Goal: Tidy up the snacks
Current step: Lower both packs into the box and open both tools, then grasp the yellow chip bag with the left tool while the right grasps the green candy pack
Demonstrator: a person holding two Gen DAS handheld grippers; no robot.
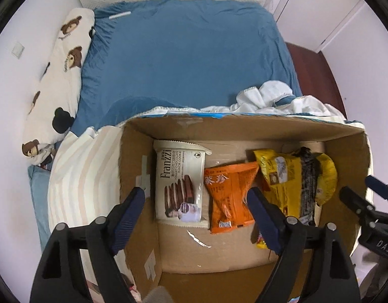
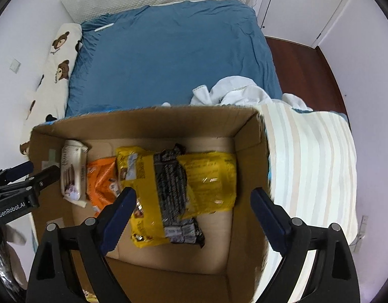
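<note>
Left wrist view showed 4 snack packs lying flat in a row on the floor of a cardboard box [image 1: 244, 131] — a white cookie pack [image 1: 180, 181], an orange packet [image 1: 229, 197], a yellow bag [image 1: 282, 174] and a black wrapper [image 1: 308, 184] on top of it, likely sorted side by side. Left gripper [image 1: 196, 197] and right gripper [image 2: 192, 199] hovered above, fingers spread wide, grasping nothing. Around the box lay a striped pillow [image 2: 310, 156] and blue bedsheet [image 1: 184, 55].
</note>
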